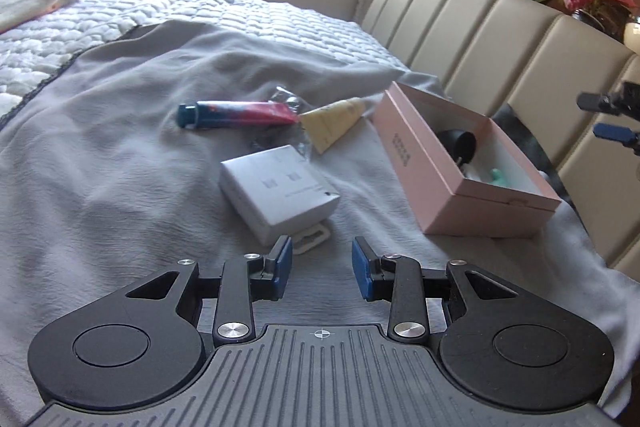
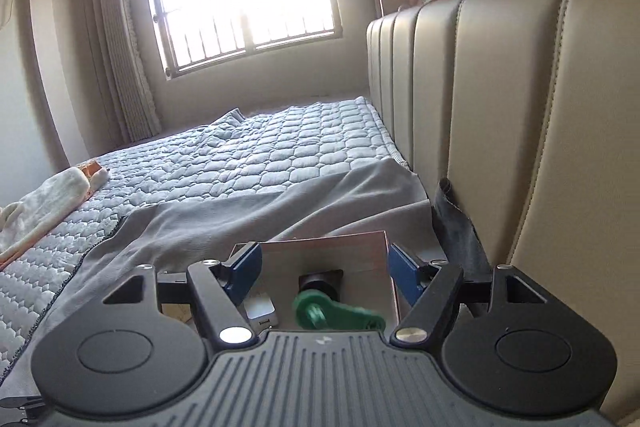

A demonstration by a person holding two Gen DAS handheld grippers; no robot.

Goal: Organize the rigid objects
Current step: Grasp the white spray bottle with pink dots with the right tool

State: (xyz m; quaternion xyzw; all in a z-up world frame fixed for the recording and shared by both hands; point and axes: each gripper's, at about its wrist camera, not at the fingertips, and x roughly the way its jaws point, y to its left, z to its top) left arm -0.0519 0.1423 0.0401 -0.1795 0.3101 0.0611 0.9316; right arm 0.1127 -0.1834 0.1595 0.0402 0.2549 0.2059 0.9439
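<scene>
The left gripper (image 1: pixel 320 273) fills the bottom of the left wrist view; its blue pads stand apart with nothing between them, above the grey blanket (image 1: pixel 100 147). The right gripper (image 2: pixel 323 273) fills the bottom of the right wrist view. Its jaws stand wide on either side of the pink box (image 2: pixel 352 251); whether the pads press on the box walls cannot be told.

The bed occupies the centre and left of both views. A quilted mattress cover (image 1: pixel 280 15) lies at upper centre, with the grey blanket spread over its near part. A padded beige headboard (image 1: pixel 480 39) runs along the right side.

In the left wrist view the pink box (image 1: pixel 444 187) sits open at centre right on the blanket, near the headboard. A printed block on its long side is too blurred to read. Inside it lie a black round item (image 1: pixel 460 143) and a small green item (image 1: pixel 497 175).

A white box (image 1: pixel 276 187) rests at frame centre, left of the pink box and apart from it. Its top bears small printed squares and a line of text, unreadable.

Above it, a red and blue tube (image 1: pixel 236 113) lies level, with its flat end beside the flat end of a pale yellow tube (image 1: pixel 332 123). Clear crumpled wrapping (image 1: pixel 286 97) lies around them.

In the right wrist view a green plastic part (image 2: pixel 336 313) and a black item (image 2: pixel 320 281) lie inside the box.
</scene>
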